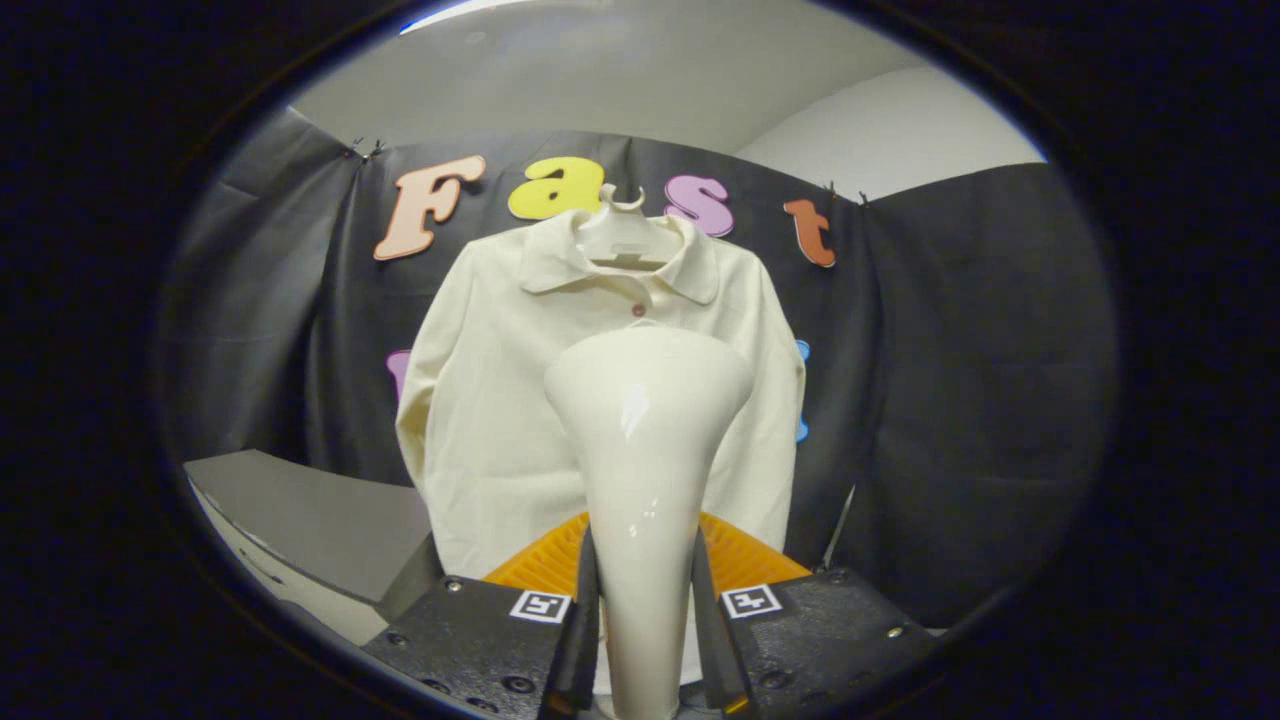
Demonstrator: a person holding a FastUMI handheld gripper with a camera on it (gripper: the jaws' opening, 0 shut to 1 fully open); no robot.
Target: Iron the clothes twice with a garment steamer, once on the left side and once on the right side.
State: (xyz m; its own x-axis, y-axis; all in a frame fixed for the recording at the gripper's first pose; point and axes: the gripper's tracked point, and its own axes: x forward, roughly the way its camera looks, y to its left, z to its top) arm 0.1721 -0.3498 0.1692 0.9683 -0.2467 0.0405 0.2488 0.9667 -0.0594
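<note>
A cream long-sleeved shirt (pixel 500 400) with a collar and buttons hangs on a white hanger (pixel 622 235) against the booth's black wall. My gripper (pixel 645 600) is shut on the neck of a white garment steamer (pixel 645 440), both fingers pressing its sides. The steamer's wide head stands upright between me and the shirt's middle, covering the front placket. The head looks short of the fabric; whether it touches I cannot tell. Both sleeves hang straight down beside the shirt's body.
A grey table (pixel 310 510) runs along the left, its corner near the shirt's lower left sleeve. Black cloth wall surrounds the shirt at the back and right. A thin pale rod (pixel 838 525) leans low at the right of the shirt.
</note>
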